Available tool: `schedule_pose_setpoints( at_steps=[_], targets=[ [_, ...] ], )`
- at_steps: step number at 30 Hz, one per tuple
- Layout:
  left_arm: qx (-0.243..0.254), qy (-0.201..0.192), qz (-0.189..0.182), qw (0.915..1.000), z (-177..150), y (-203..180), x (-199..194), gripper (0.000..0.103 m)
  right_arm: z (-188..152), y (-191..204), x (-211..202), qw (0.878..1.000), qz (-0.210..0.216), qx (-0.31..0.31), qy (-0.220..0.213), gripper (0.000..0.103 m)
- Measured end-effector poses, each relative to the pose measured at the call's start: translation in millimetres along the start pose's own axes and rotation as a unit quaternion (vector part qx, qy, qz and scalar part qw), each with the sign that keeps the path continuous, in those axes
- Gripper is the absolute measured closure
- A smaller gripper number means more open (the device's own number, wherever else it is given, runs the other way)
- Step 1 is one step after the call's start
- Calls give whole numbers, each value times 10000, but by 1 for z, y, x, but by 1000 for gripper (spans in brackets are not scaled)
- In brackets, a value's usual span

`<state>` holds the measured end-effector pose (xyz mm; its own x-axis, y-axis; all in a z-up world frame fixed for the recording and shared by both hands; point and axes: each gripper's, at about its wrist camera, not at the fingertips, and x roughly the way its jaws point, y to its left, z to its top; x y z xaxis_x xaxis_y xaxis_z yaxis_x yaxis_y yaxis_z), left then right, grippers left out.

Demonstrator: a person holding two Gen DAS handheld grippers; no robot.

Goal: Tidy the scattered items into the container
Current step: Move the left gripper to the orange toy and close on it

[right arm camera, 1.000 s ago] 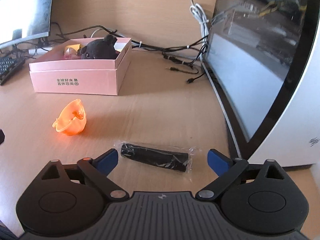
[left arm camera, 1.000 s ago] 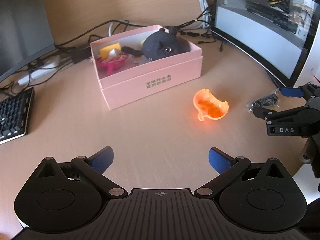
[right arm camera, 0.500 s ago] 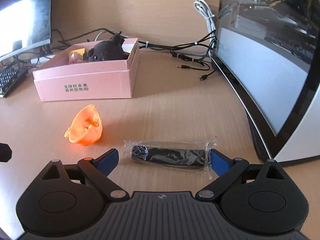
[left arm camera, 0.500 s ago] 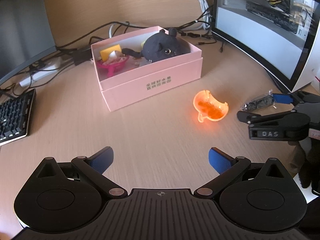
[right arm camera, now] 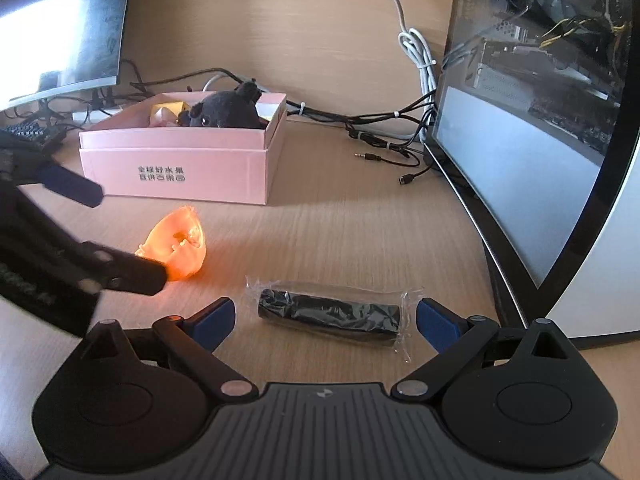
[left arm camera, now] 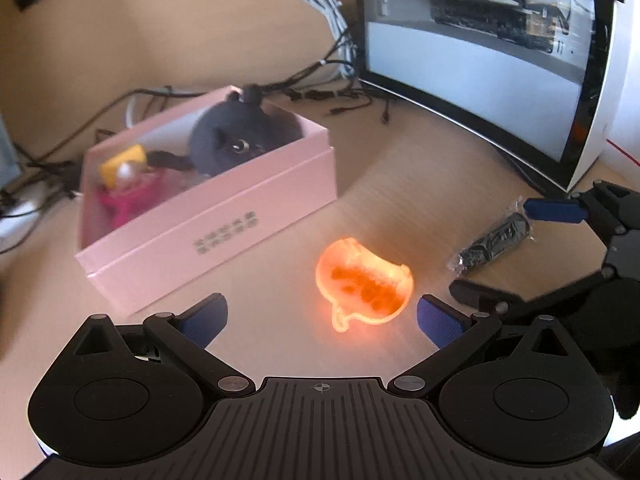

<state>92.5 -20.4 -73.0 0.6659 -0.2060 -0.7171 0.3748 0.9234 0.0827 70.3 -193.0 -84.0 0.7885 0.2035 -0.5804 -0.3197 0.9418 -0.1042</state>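
Left wrist view: the left gripper point(left arm camera: 322, 316) is spread wide, its blue pads either side of the orange cup point(left arm camera: 363, 285), which lies on the desk point(left arm camera: 260, 300) just ahead of and between the fingertips, touching neither. The pink box point(left arm camera: 208, 216) stands just beyond on the left, open-topped, with a dark plush point(left arm camera: 240, 138) and a pink toy point(left arm camera: 128, 196) inside; bare desk separates the cup from the box's near wall. To the right, the right gripper point(left arm camera: 516, 256) brackets the black roll point(left arm camera: 494, 240) in clear wrap. A monitor point(left arm camera: 480, 52) edges the desk behind it.

Right wrist view: the right gripper point(right arm camera: 325, 320) is spread, the roll point(right arm camera: 330, 314) lying crosswise between its pads, the wrap's right end almost at the right pad. The cup point(right arm camera: 180, 246) sits left, with the left gripper's point(right arm camera: 120, 236) near finger against it. The box point(right arm camera: 180, 168) is further back; open desk lies between. The monitor point(right arm camera: 532, 140) rim runs close on the right, cables point(right arm camera: 380, 136) behind.
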Motion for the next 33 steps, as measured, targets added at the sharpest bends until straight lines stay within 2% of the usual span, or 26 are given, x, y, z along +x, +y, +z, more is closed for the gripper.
schedule_pose_setpoints(
  at_steps=[8,20,23,24,25,29,33],
  targets=[
    [4,106,-176,9998,5,-1,20,0,0,-2,3,9999,135,46,94,5],
    [-74,97,-315,9994,6,1,25,1,1,-7,7,9992,186,305,203,5],
    [-77,76,-420,9991,6,0,24,10,1,-8,7,9990,189,332,214,5],
    [-72,81,-431,9990,7,0,24,23,1,-9,8,9990,177,350,219,5],
    [-49,119,-401,9991,7,-1,25,31,1,-9,8,9989,195,360,223,5],
    [-56,124,-234,9996,6,1,25,30,1,-8,8,9990,195,340,217,5],
    [-90,127,-24,9999,6,6,23,42,2,-9,8,9990,189,335,220,4]
  ],
)
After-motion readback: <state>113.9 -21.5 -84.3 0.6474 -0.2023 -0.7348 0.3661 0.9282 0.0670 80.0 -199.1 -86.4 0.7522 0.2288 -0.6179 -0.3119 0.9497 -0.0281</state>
